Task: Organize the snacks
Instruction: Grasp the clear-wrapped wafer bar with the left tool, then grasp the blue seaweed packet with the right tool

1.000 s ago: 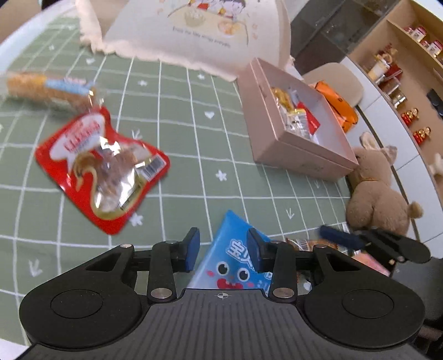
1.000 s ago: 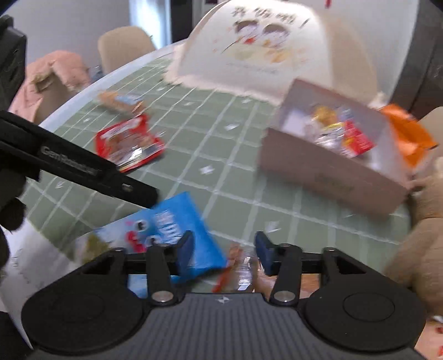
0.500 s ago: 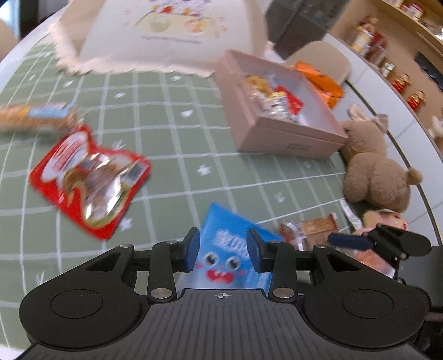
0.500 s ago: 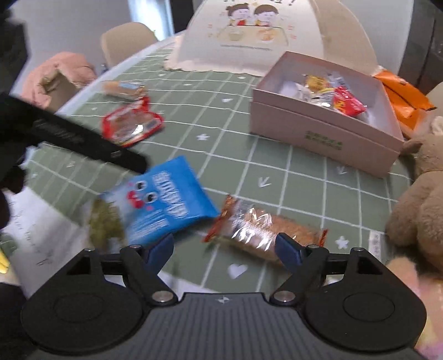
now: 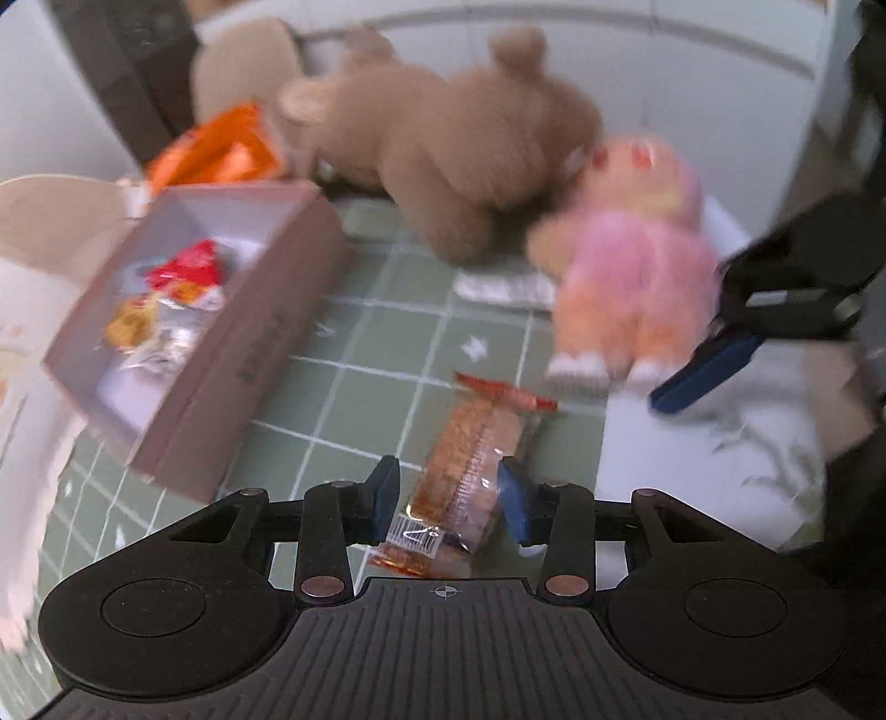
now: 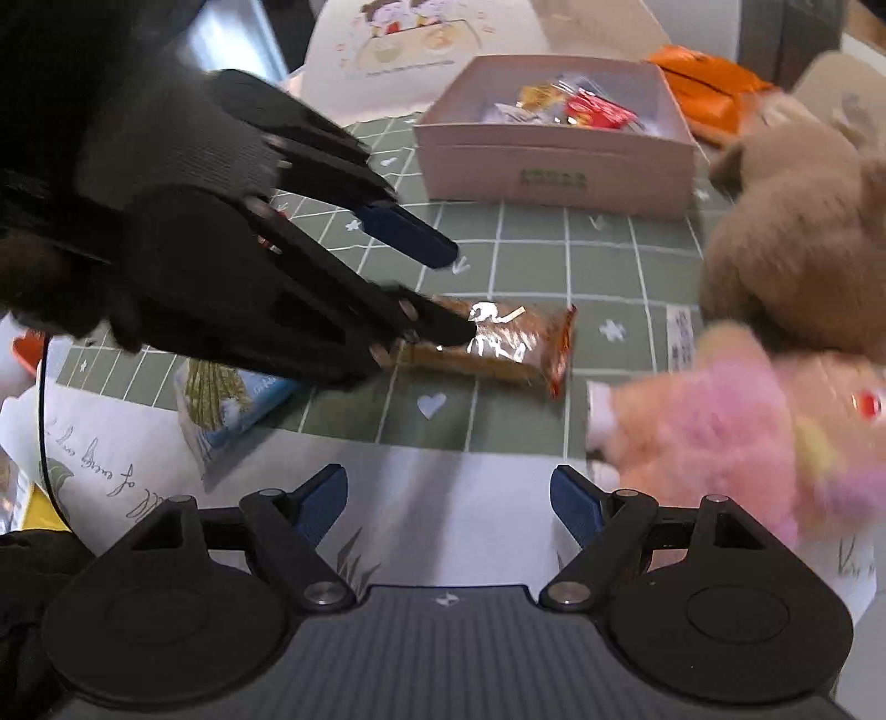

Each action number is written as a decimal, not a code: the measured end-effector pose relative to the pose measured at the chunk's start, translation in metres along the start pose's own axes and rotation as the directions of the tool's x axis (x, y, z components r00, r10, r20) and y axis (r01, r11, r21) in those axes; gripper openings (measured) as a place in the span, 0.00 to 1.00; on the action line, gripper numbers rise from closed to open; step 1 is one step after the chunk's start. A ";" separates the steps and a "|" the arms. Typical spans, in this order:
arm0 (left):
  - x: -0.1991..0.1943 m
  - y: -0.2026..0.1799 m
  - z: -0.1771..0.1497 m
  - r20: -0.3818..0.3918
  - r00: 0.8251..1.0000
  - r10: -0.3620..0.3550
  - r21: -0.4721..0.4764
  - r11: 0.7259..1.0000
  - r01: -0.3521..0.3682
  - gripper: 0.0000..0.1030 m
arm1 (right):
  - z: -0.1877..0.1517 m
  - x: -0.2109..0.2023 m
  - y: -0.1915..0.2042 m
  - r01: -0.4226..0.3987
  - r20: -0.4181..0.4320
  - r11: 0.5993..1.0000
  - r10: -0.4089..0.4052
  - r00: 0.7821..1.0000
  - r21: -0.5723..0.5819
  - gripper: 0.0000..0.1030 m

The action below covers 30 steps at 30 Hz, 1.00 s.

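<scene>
A clear-wrapped brown biscuit pack [image 5: 470,471] lies on the green checked cloth, between the fingers of my left gripper [image 5: 448,495], which is open around it. In the right wrist view the pack [image 6: 498,346] lies under the left gripper's [image 6: 448,293] tips. My right gripper [image 6: 448,501] is open and empty above white paper. The pink box [image 5: 232,354] holding several snacks lies to the left; it also shows in the right wrist view [image 6: 554,166]. A blue snack bag [image 6: 238,404] lies left of the pack.
A brown plush bear [image 5: 443,149] and a pink plush toy [image 5: 637,277] sit beyond the pack. An orange bag [image 6: 709,83] lies behind the box. A printed food cover [image 6: 421,50] stands at the back. White paper [image 6: 454,509] covers the near table edge.
My left gripper has swung right from the blue bag to straddle the biscuit pack and opened a little. My right gripper has pulled back from the pack and stays wide open.
</scene>
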<state>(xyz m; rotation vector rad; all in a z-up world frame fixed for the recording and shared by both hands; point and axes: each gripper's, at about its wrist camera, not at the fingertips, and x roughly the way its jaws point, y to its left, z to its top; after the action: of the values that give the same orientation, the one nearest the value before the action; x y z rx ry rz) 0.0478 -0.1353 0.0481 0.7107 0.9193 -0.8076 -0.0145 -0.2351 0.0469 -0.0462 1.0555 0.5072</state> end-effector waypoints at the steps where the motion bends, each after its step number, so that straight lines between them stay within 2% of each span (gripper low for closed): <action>1: 0.005 0.002 0.001 -0.008 1.000 -0.020 -0.006 1.000 0.020 0.48 | -0.002 -0.001 0.000 0.000 0.002 1.000 0.000 1.000 0.006 0.79; 4: 0.018 0.014 0.001 -0.041 0.998 -0.042 -0.092 0.995 0.038 0.49 | -0.007 -0.004 0.002 -0.001 0.003 1.000 0.001 1.000 0.014 0.79; 6: 0.024 0.026 -0.002 -0.056 0.996 -0.069 -0.188 0.981 0.057 0.46 | -0.009 -0.004 0.003 0.001 0.003 1.000 -0.001 1.000 0.018 0.79; 8: 0.024 0.037 -0.009 -0.026 0.995 -0.098 -0.274 0.958 0.087 0.39 | -0.008 -0.003 0.004 0.005 0.004 1.000 -0.005 1.000 0.022 0.79; 10: 0.014 0.045 -0.018 0.018 0.994 -0.105 -0.352 0.930 0.104 0.40 | -0.005 -0.002 0.006 0.005 0.006 1.000 -0.005 1.000 0.018 0.79; 13: -0.018 0.054 -0.036 0.095 0.994 -0.045 -0.459 0.884 0.084 0.40 | 0.003 0.001 0.012 -0.006 0.014 1.000 0.006 1.000 -0.002 0.79; 15: -0.042 0.065 -0.051 0.126 0.992 0.012 -0.536 0.842 0.057 0.39 | 0.013 0.005 0.021 -0.025 0.022 0.999 0.026 0.999 -0.028 0.79; 17: -0.065 0.079 -0.071 0.139 0.988 0.070 -0.614 0.789 0.031 0.39 | 0.024 0.012 0.034 -0.050 0.025 0.996 0.052 0.998 -0.073 0.79; 19: -0.080 0.089 -0.088 0.115 0.987 0.114 -0.679 0.734 -0.006 0.39 | 0.034 0.021 0.052 -0.069 0.031 0.990 0.074 0.997 -0.124 0.79; 23: -0.097 0.104 -0.136 0.026 0.984 0.178 -0.802 0.592 -0.086 0.39 | 0.049 0.039 0.094 -0.129 0.018 0.956 0.139 0.990 -0.263 0.79; 27: -0.100 0.106 -0.187 -0.005 0.987 0.160 -0.903 0.424 -0.074 0.39 | 0.048 0.058 0.137 -0.186 -0.056 0.884 0.179 0.982 -0.430 0.79; 29: -0.094 0.099 -0.207 0.003 0.992 0.123 -0.943 0.332 -0.039 0.39 | 0.044 0.068 0.148 -0.172 -0.098 0.858 0.142 0.985 -0.484 0.79; 30: -0.089 0.094 -0.215 0.017 0.995 0.097 -0.955 0.295 -0.013 0.39 | 0.041 0.070 0.149 -0.147 -0.098 0.848 0.113 0.989 -0.509 0.79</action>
<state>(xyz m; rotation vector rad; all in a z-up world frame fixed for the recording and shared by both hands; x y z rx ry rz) 0.0079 0.1123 0.0520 -0.3955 1.1047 -0.0712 -0.0164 -0.0659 0.0391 -0.4734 0.9628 0.9107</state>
